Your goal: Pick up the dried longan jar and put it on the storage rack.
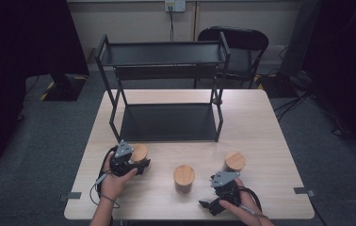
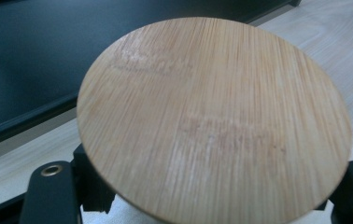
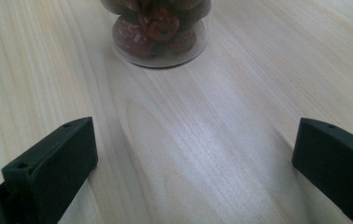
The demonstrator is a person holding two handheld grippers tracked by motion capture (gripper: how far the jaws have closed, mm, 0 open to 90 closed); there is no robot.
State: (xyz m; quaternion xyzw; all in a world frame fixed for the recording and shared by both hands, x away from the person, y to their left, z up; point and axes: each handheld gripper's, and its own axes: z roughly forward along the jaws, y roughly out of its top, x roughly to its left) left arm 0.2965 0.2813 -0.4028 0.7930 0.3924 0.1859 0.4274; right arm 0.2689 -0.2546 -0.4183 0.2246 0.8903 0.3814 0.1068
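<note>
The wooden table (image 1: 261,141) spreads out in front of me, and at its far side stands the black two-tier shelf (image 1: 166,120), both tiers bare. Three jars with bamboo lids sit in a loose row near my edge: the left jar (image 1: 139,153), the middle jar (image 1: 184,177) and the right jar (image 1: 234,161).

My left tongs (image 1: 141,165) are clamped on the left jar, just in front of the shelf's lower tier. In the left gripper view its round lid (image 2: 212,121) sits right above the jaws, which press in on either side of the glass beneath it. I judge the grab is made and the lift is next: raise the jar straight up, keep it level, carry it forward over the shelf's front lip and set it down on the lower tier.

My right tongs (image 1: 212,203) rest low near the table's front edge, jaws spread wide with bare wood between them. In the right gripper view a jar of dried red fruit (image 3: 158,30) stands ahead, well apart from them.
</note>
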